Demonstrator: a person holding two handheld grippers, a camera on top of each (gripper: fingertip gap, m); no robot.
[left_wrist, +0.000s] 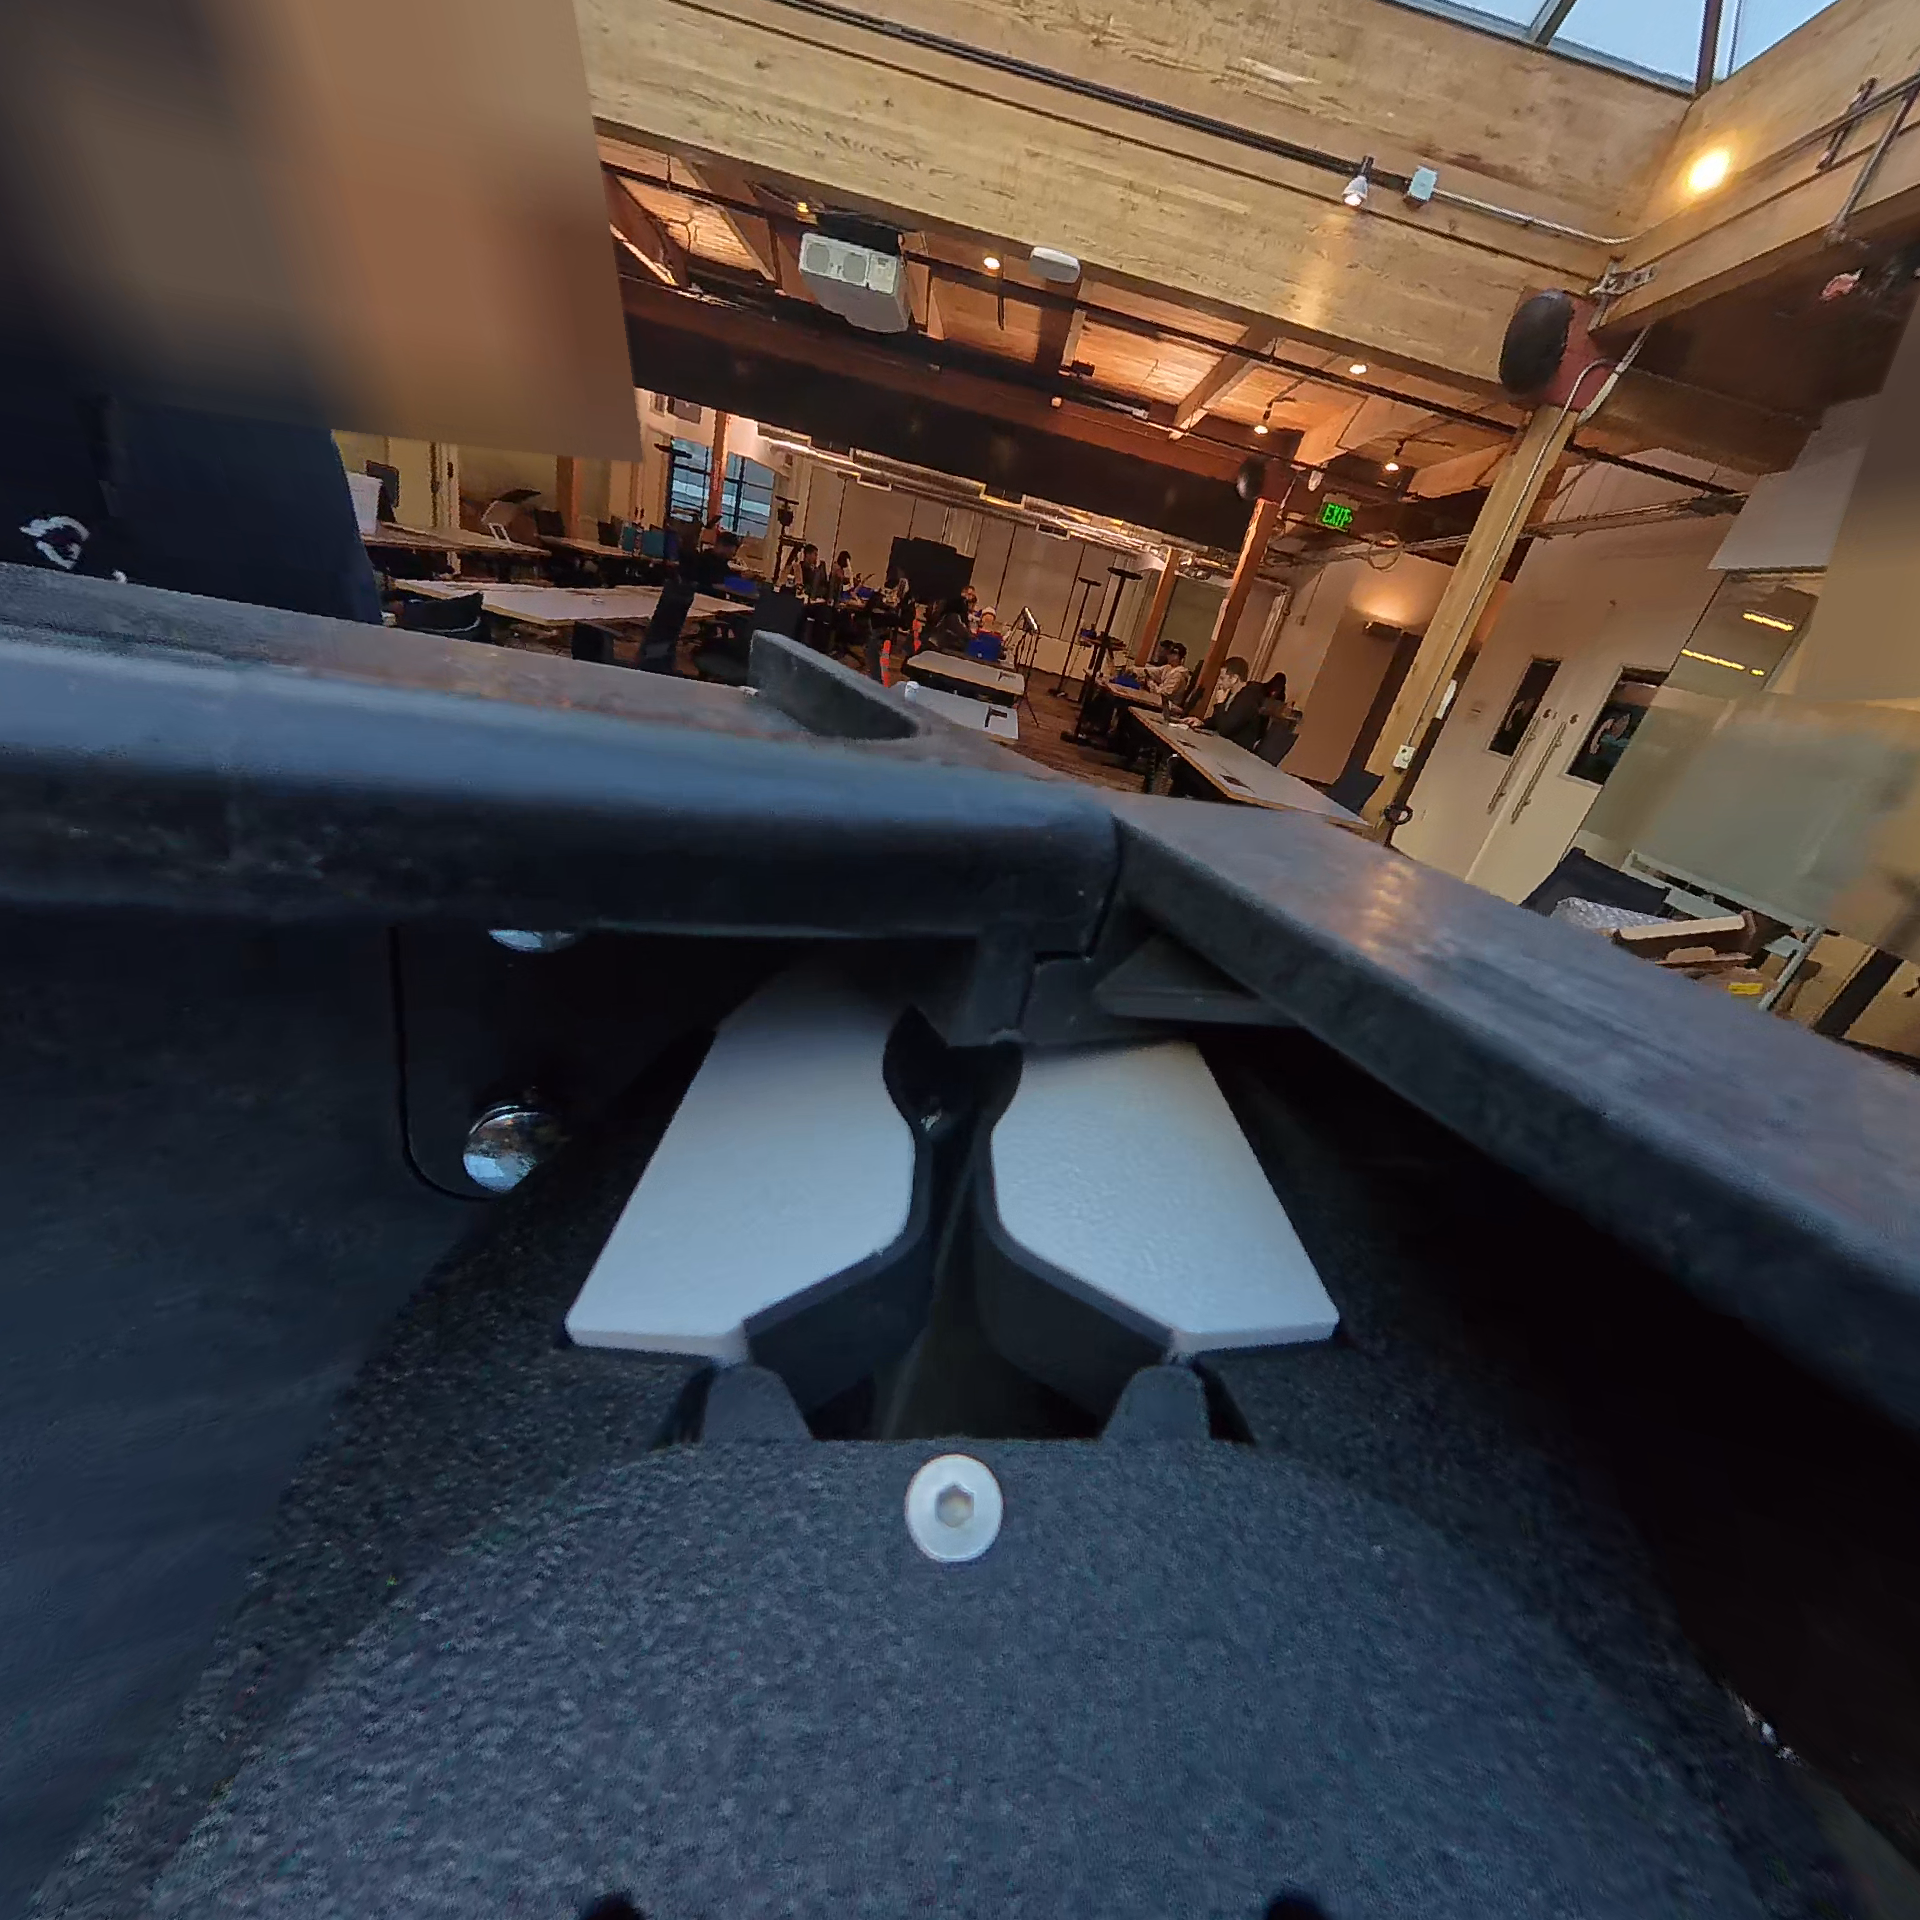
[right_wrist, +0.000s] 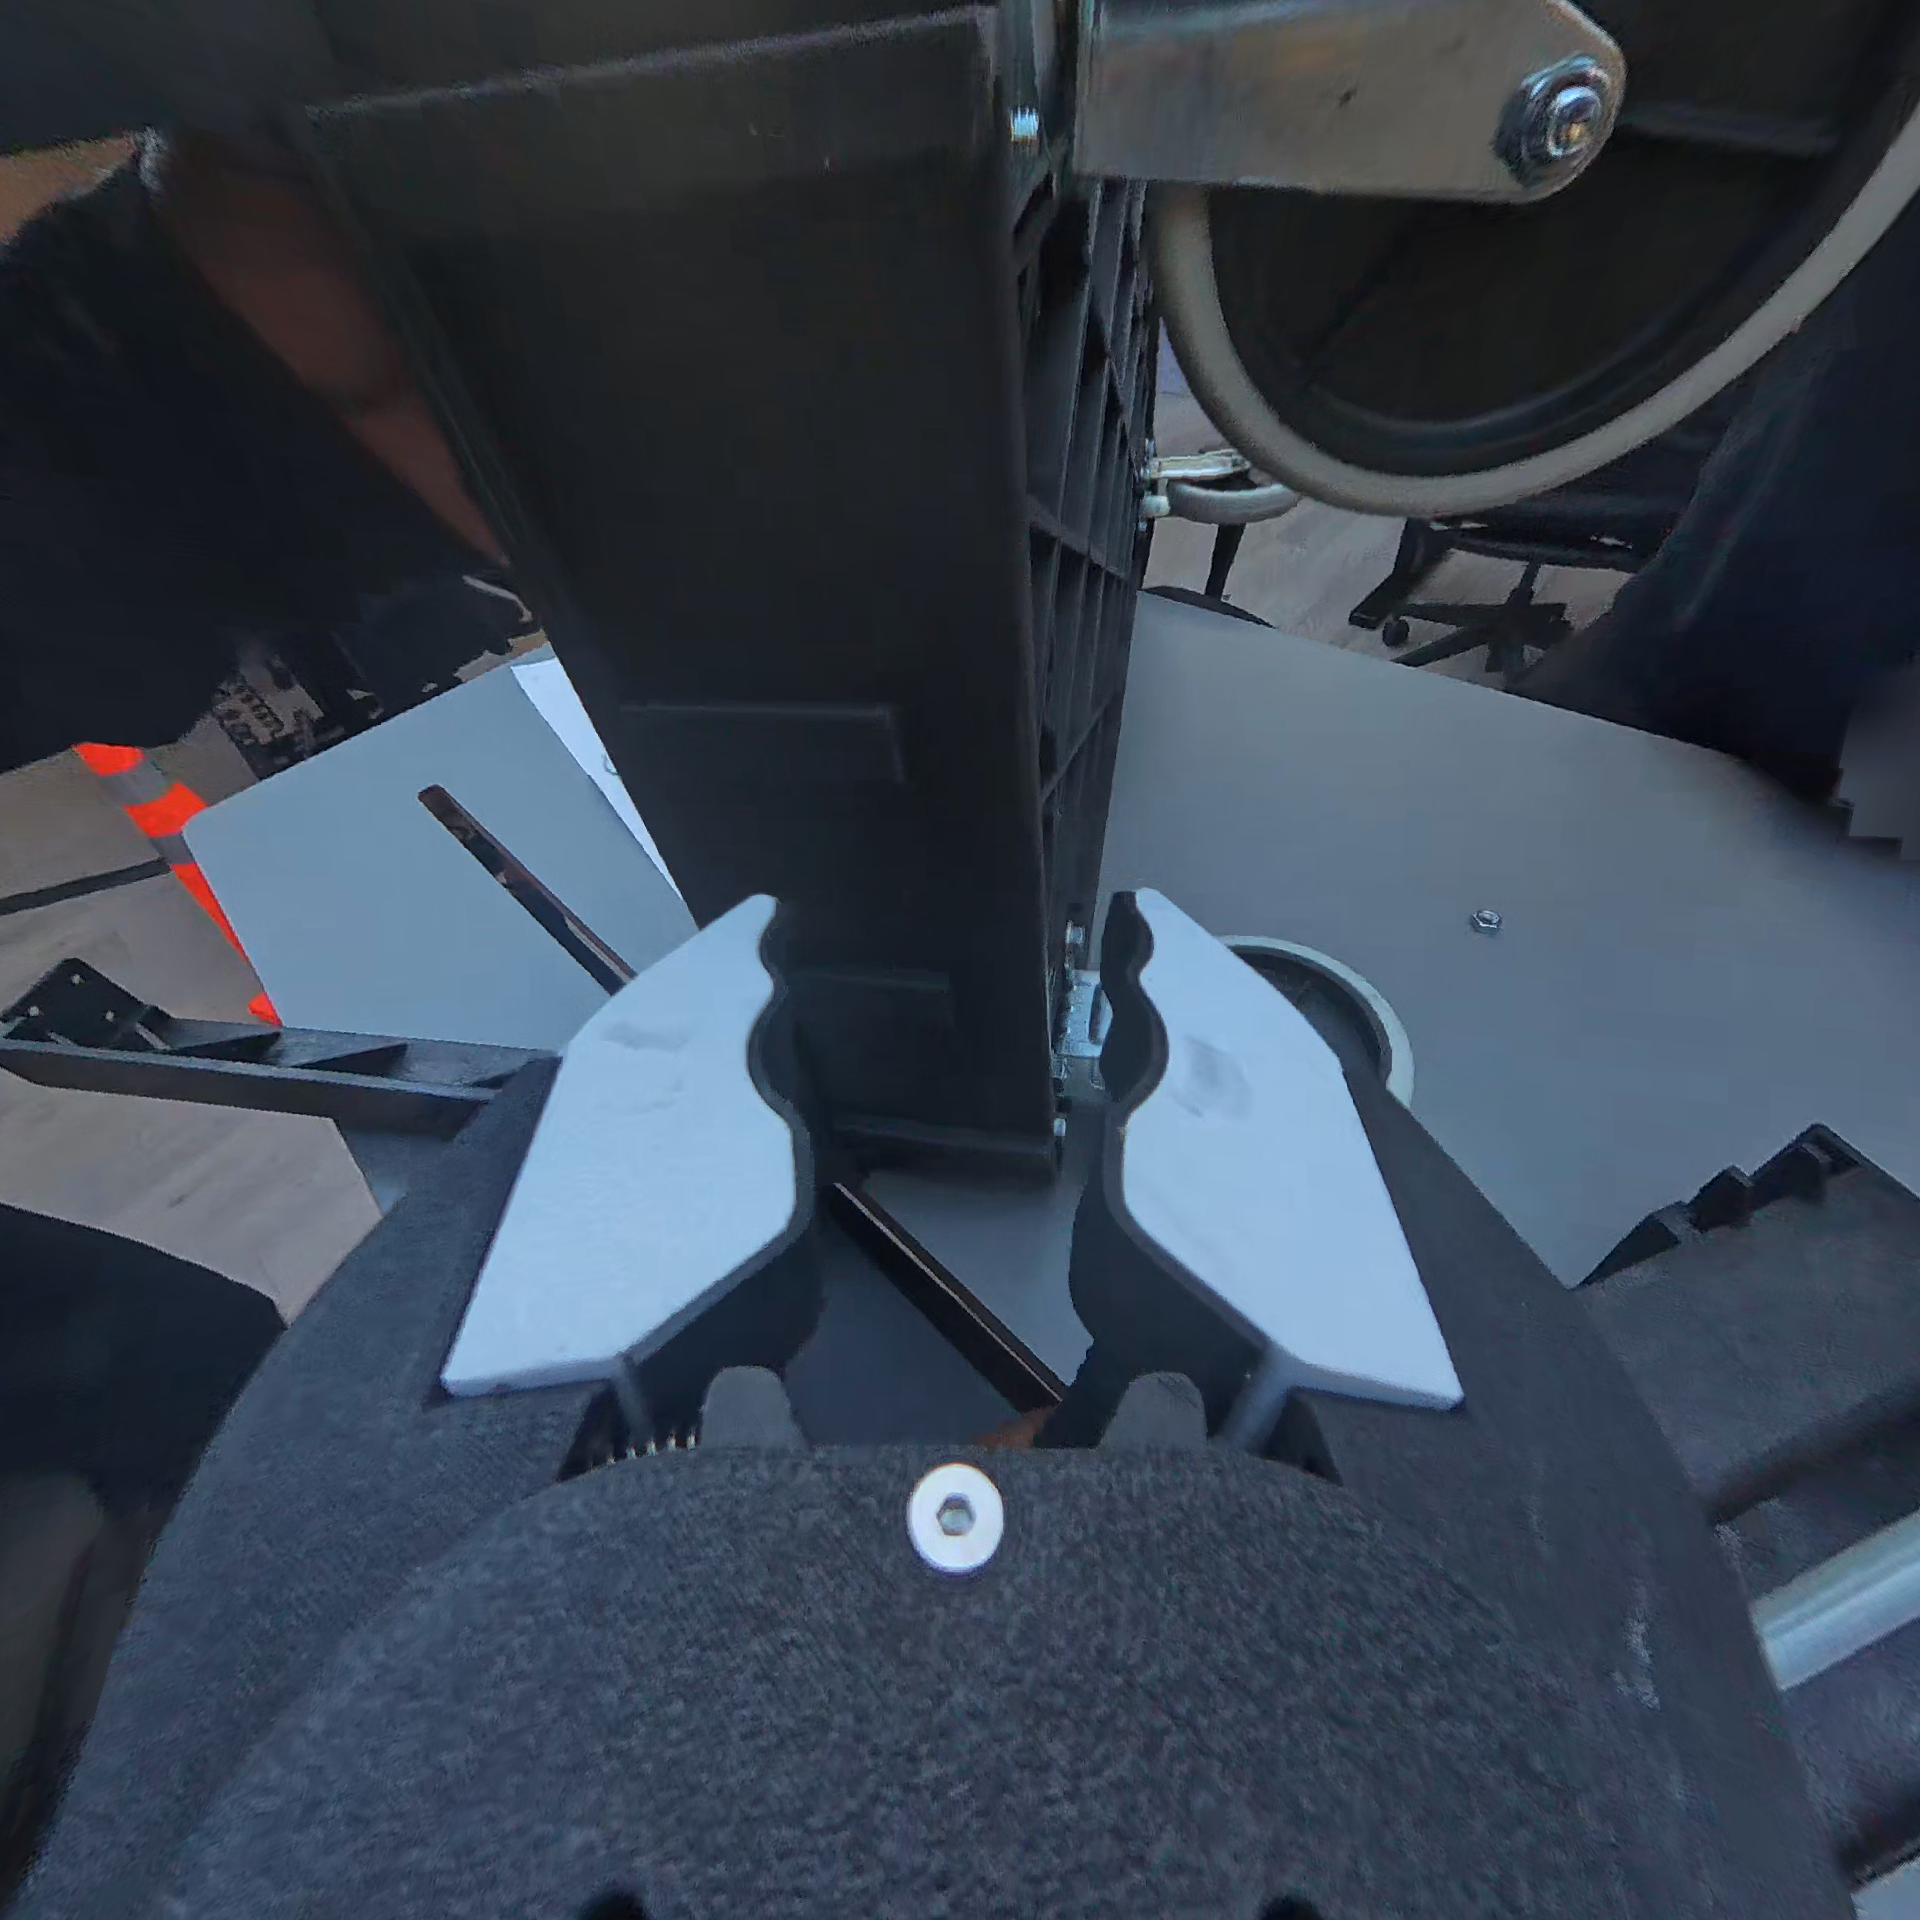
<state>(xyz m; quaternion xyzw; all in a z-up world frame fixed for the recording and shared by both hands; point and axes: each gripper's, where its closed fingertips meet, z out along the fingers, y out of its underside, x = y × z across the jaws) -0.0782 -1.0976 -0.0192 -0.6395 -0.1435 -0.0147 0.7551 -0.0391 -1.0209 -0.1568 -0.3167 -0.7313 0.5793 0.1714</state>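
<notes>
We see the left gripper (left_wrist: 951, 1049) pushed up under the thick black rim (left_wrist: 623, 810) of a large plastic platform that fills the lower half of its view. Its jaws are drawn almost together, with only a thin dark slit between the white pads (left_wrist: 748, 1174). The tips sit hidden below the rim, where a small black lip comes down between them. We cannot tell whether they pinch that lip. A shiny bolt (left_wrist: 509, 1143) on a black bracket sits just beside the gripper, on its left. Beyond the rim is an open hall with long tables and seated people. A person in a dark top (left_wrist: 187, 499) stands close on the left.

The right gripper (right_wrist: 940, 914) stands with its jaws apart, one on each side of the lower end of an upright black panel (right_wrist: 779, 468). The left pad (right_wrist: 644, 1122) lies against the panel's smooth face. The right pad is close by a metal hinge (right_wrist: 1081, 1023) at the ribbed edge. We cannot tell whether it is pressing there. A large wheel (right_wrist: 1455, 260) in a steel fork hangs from the panel's ribbed side, above and to the right. The panel's end rests on or just over a grey tabletop (right_wrist: 1455, 779). On the tabletop are a small nut (right_wrist: 1486, 920) and a thin black strip (right_wrist: 520, 862). An orange cone (right_wrist: 156, 821) stands on the floor, well apart to the left.
</notes>
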